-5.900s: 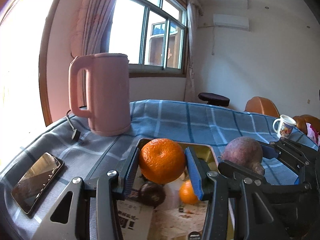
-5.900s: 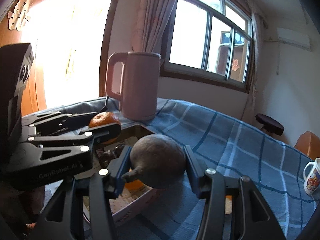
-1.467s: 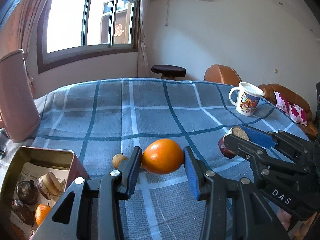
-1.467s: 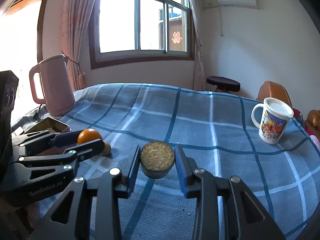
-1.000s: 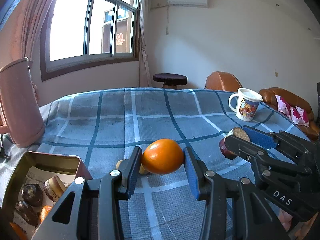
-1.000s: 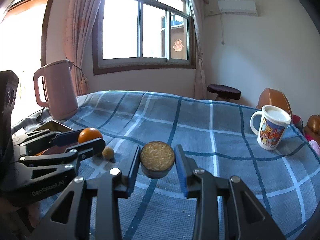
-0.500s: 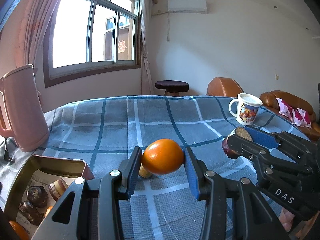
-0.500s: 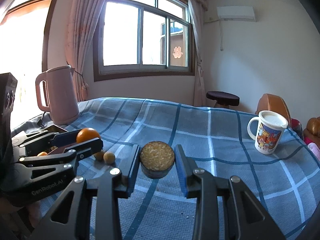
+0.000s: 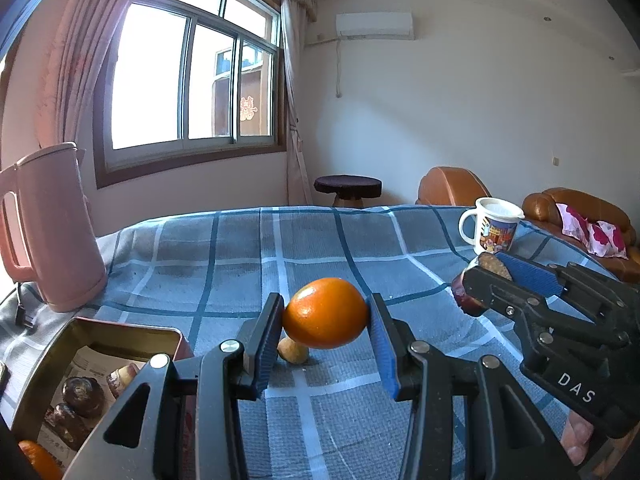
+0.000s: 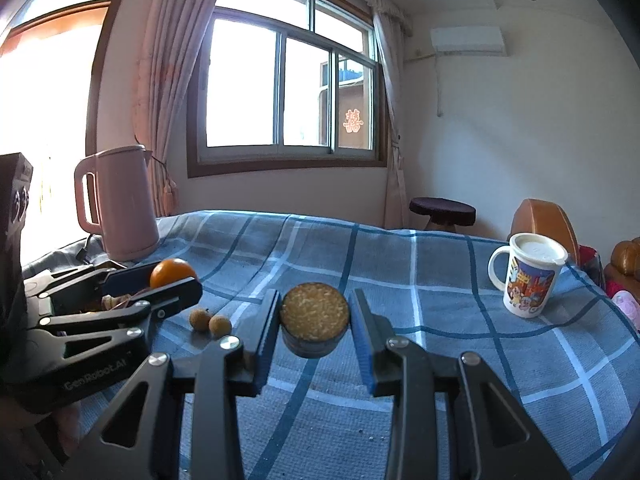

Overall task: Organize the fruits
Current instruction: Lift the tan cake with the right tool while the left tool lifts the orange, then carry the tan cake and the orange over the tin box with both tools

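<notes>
So the round orange tangerine (image 9: 326,313) was pinched between the blue pads of my left gripper (image 9: 326,320), held up off the blue plaid tablecloth (image 9: 248,256). My right gripper (image 10: 315,322) had its jaws clamped on a dark halved fruit with a grainy tan cut face (image 10: 314,317), also lifted clear of the cloth, cut side facing the camera. Both grippers sat side by side, right one just off to the right of the tangerine in the left view. Two small round tan fruits (image 10: 210,321) lay touching each other on the cloth, just below and behind the tangerine. The open gold metal tin (image 9: 120,327) was at the near left with a few dark fruits and another orange one inside. Further out, a pink electric kettle (image 9: 50,228) stood at the far left edge, and a white cartoon-print mug (image 10: 528,278) stood well apart on the right
</notes>
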The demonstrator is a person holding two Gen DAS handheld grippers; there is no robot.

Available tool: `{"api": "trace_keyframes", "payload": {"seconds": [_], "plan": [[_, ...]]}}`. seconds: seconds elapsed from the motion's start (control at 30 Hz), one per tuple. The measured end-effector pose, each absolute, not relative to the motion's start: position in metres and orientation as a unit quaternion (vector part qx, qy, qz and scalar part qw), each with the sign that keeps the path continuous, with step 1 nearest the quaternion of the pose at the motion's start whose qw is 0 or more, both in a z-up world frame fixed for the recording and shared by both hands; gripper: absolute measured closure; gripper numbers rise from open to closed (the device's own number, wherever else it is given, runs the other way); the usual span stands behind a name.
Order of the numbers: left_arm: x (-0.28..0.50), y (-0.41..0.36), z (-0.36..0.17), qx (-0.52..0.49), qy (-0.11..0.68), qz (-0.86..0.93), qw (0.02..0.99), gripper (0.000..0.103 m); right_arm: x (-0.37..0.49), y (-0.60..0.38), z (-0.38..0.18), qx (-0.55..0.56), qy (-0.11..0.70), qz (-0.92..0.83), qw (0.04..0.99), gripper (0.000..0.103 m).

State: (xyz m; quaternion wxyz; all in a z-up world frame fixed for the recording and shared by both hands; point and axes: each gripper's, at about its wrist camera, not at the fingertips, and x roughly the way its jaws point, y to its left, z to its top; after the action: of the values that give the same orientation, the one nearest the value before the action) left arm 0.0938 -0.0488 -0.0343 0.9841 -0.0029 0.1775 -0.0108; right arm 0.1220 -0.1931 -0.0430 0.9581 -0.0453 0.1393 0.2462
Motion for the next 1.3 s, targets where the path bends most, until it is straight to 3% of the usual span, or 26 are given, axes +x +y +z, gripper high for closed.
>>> {"api": "trace_keyframes", "payload": {"seconds": [1.3], "plan": [[0.068, -0.036, -0.03, -0.007, 0.151, -0.001, 0.988, 0.059, 0.103, -0.162, -0.041, -0.088, 0.115, 0.269, 0.952, 0.066]]}}
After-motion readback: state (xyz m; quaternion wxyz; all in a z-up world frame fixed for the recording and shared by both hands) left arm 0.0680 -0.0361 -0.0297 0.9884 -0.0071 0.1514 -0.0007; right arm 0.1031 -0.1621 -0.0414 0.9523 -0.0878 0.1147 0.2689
